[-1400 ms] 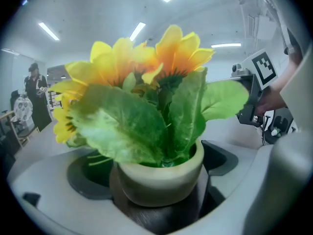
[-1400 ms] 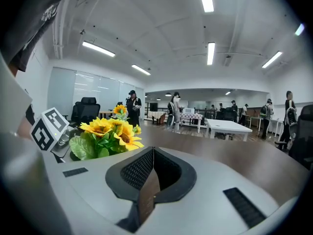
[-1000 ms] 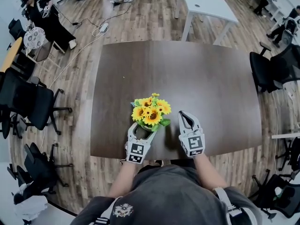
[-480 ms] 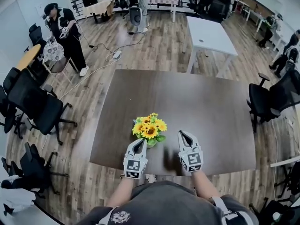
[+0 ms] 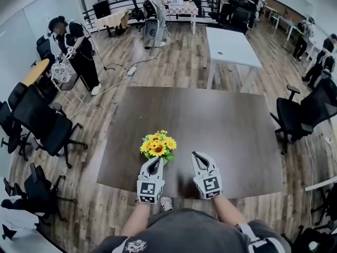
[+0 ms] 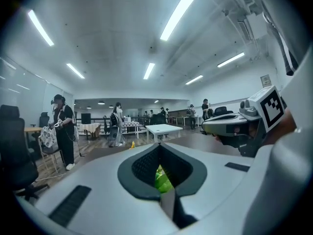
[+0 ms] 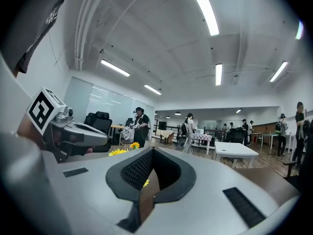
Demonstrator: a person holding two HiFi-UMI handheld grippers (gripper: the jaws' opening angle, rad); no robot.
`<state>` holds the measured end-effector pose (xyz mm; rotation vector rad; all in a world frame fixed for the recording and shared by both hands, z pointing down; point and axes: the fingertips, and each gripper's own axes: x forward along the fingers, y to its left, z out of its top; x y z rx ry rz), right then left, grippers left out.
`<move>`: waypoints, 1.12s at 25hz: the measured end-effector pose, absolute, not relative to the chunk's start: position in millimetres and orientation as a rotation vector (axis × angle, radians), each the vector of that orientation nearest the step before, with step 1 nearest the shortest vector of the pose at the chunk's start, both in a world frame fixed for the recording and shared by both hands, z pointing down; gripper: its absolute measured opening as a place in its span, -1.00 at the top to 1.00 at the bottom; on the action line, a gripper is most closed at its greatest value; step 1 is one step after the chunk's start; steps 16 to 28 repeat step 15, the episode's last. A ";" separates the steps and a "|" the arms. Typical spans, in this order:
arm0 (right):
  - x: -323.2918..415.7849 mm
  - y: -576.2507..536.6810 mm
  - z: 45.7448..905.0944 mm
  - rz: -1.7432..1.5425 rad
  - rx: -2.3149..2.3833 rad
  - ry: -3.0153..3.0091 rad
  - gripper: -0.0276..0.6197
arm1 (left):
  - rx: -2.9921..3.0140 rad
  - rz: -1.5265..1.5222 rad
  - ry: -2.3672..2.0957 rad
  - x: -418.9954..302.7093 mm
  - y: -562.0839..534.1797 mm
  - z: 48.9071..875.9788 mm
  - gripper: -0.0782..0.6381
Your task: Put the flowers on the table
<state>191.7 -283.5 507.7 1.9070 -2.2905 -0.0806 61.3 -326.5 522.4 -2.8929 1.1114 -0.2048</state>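
A small bunch of yellow sunflowers (image 5: 157, 145) with green leaves stands upright on the dark brown table (image 5: 226, 125), near its front edge. My left gripper (image 5: 157, 160) is shut, just in front of the bunch and apart from it. In the left gripper view only a green leaf (image 6: 164, 179) shows through the hollow behind the closed tips. My right gripper (image 5: 196, 154) hovers a short way to the right of the flowers, tips together, nothing in it. The right gripper view has the sunflowers (image 7: 122, 151) at its left, beside the left gripper (image 7: 78, 131).
A white table (image 5: 229, 44) stands beyond the brown one. Black office chairs sit at the left (image 5: 42, 123) and at the right (image 5: 305, 109). A person (image 5: 73, 46) stands at the far left, with cables on the wooden floor nearby. More people and desks fill the back of the room.
One second ago the left jaws stood open around the base of the flowers. They are now shut and drawn back. Both grippers have lifted; the flowers stay on the table.
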 end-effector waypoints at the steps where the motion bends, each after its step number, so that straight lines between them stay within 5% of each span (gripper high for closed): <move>1: 194.3 -282.2 506.8 -0.078 1.910 -2.286 0.84 | -2.892 -0.202 1.113 63.5 -325.7 518.5 0.76; 28: 198.2 -272.0 487.2 -0.117 1.962 -2.252 0.84 | -2.913 -0.156 1.052 76.2 -311.5 505.4 0.76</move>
